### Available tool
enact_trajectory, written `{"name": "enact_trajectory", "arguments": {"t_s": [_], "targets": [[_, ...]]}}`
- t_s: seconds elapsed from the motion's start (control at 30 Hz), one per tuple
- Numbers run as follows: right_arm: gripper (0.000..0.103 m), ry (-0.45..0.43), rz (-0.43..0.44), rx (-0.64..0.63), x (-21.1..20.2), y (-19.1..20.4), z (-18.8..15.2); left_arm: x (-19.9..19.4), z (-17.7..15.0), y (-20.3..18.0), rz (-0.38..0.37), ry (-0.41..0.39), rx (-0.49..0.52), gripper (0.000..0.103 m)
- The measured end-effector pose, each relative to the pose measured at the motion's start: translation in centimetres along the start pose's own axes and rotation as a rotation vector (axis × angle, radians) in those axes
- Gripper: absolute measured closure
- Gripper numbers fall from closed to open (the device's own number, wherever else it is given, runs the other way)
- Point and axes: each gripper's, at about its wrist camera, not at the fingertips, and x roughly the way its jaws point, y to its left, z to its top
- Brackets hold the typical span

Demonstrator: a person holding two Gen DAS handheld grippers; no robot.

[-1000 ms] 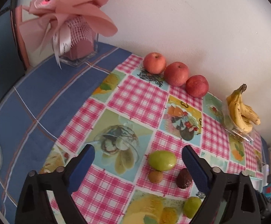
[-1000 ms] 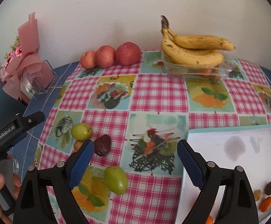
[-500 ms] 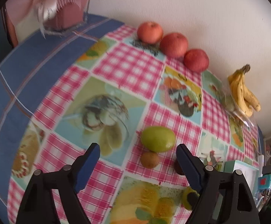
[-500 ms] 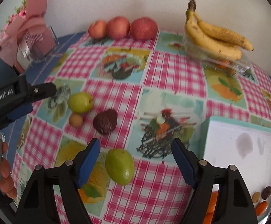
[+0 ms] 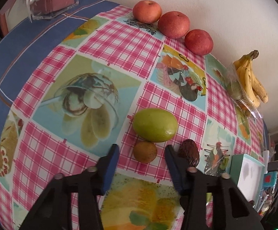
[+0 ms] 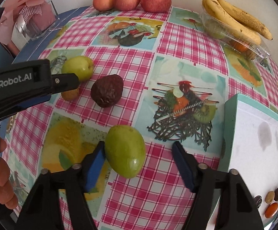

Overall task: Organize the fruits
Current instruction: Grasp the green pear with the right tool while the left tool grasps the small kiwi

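Note:
My left gripper (image 5: 141,150) is open, its tips on either side of a small brown round fruit (image 5: 145,151) on the checked cloth. A green fruit (image 5: 155,125) lies just beyond it and a dark wrinkled fruit (image 5: 189,153) just right of the right finger. My right gripper (image 6: 139,149) is open around a second green fruit (image 6: 125,151), whose left side touches the left pad (image 6: 94,163). The right wrist view also shows the left gripper (image 6: 33,82) over the small brown fruit (image 6: 70,95), the first green fruit (image 6: 77,68) and the dark fruit (image 6: 107,90).
Three red apples (image 5: 173,27) line the wall. Bananas (image 6: 234,17) lie on a clear plastic box (image 6: 240,44). A teal-rimmed white tray (image 6: 232,115) at the right holds several small fruits (image 6: 271,201). A pink bouquet in a clear holder (image 6: 33,17) stands at far left.
Both grippers have moved down and forward towards the cloth. The left now straddles the small brown fruit; the right now straddles the near green fruit. Both sets of jaws are narrower.

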Motion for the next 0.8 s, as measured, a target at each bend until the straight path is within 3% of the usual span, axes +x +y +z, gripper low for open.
{"name": "enact_trajectory", "arguments": {"t_s": [0.2, 0.5, 0.8], "targets": [[0.040, 0.001, 0.004, -0.009, 0.0, 0.3, -0.3, 0.1, 0.0, -0.1, -0.019, 0.010, -0.005, 0.074], [0.063, -0.026, 0.028, -0.035, -1.0, 1.1, -0.4, -0.8, 0.1, -0.7, -0.034, 0.009, 0.000, 0.075], [0.063, -0.052, 0.046, -0.015, -3.0, 0.1, -0.8, -3.8, -0.2, -1.9, -0.015, -0.039, 0.030, 0.075]]}}
